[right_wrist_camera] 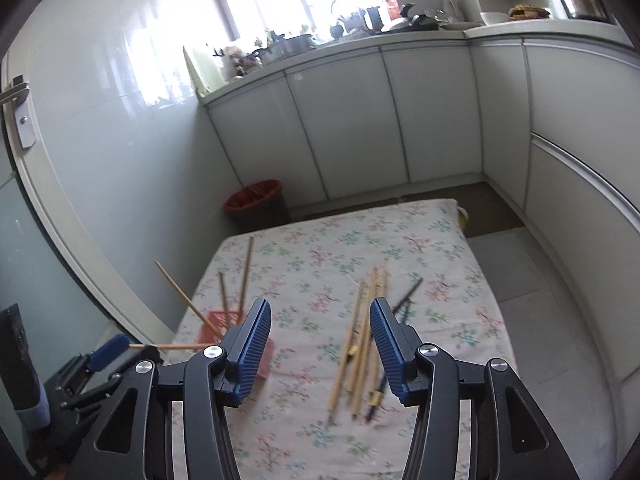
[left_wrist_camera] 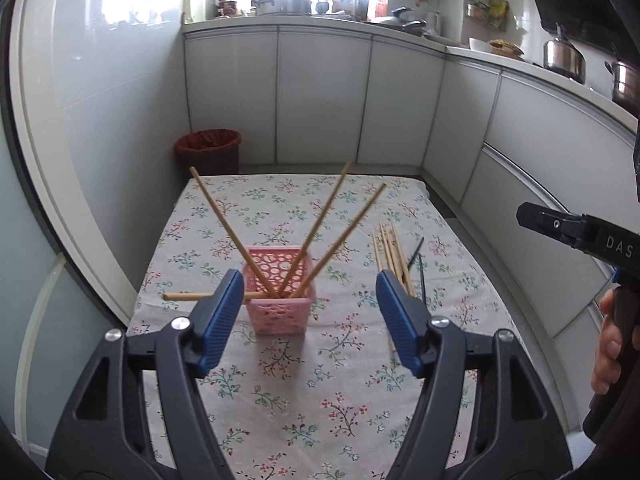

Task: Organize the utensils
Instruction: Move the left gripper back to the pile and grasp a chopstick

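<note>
The right hand-held gripper [right_wrist_camera: 318, 350] is standing about half open, and nothing is sitting between its blue ribbed pads [right_wrist_camera: 250, 344]. Just past its right pad, a loose bunch of long, thin, pale wooden chopsticks [right_wrist_camera: 366, 332] is lying flat on the desk with the flowery cloth [right_wrist_camera: 460, 320]. The sticks are lying side by side. Their long way is running almost straight away from this hand-held gripper, from near to far, leaning a little to the right at the far end. A couple of thin dark sticks [right_wrist_camera: 408, 294] are lying with them, on their right side. So the bunch is sitting just ahead of this hand-held gripper and a bit to its right, and the open gap is lining up across the sticks.

The left hand-held gripper [left_wrist_camera: 310, 316] is standing wide open and is holding nothing too. Straight ahead of it, close to its left pad, the small square pink plastic basket with round holes [left_wrist_camera: 280, 312] is sitting on the desk. Three wooden chopsticks are poking up out of it and fanning apart. One more wooden chopstick [left_wrist_camera: 182, 297] is lying level by the basket, sticking out to the left behind the left pad. I cannot tell if it is resting on the rim.

I think the right hand is nearer the loose bunch, so it looks best placed to pick up the next chopstick. The basket is waiting to its left.
</note>
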